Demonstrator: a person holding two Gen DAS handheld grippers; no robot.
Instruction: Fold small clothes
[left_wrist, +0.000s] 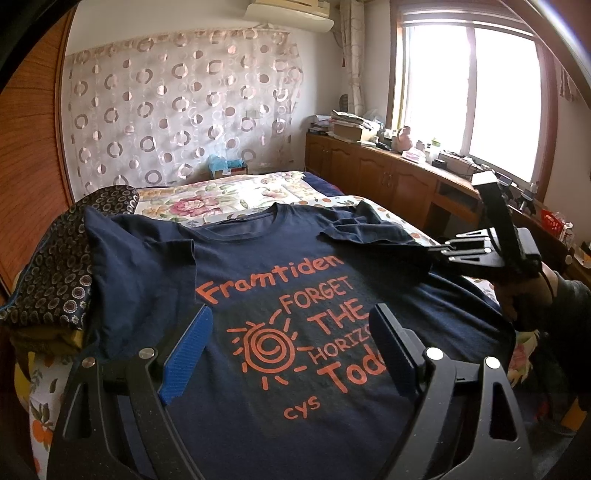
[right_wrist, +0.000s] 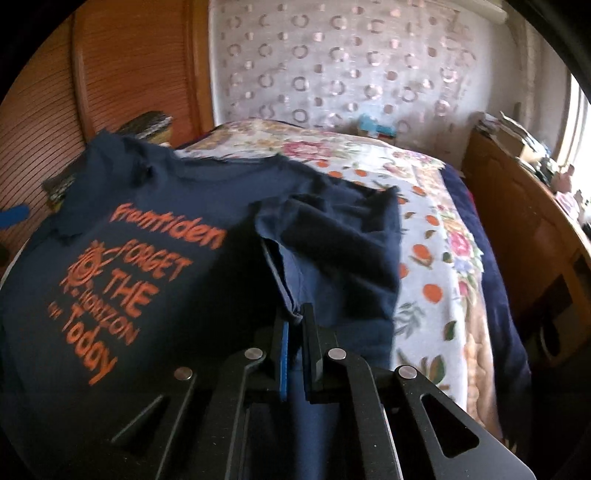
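A navy T-shirt (left_wrist: 258, 258) with orange print lies face up on the bed; it also shows in the right wrist view (right_wrist: 166, 206). My left gripper (left_wrist: 291, 332) is open and empty, hovering over the printed chest. My right gripper (right_wrist: 295, 317) is shut on the edge of the shirt's right side, which is lifted and folded over toward the middle. The right gripper also shows in the left wrist view (left_wrist: 436, 254) at the shirt's right edge. The left sleeve (left_wrist: 144, 236) lies flat.
The floral bedspread (right_wrist: 443, 240) covers the bed. A dark patterned folded cloth (left_wrist: 74, 251) lies at the shirt's left shoulder. A wooden cabinet (left_wrist: 388, 177) with clutter runs along the right under the window. A wooden wardrobe (right_wrist: 129, 74) stands at the left.
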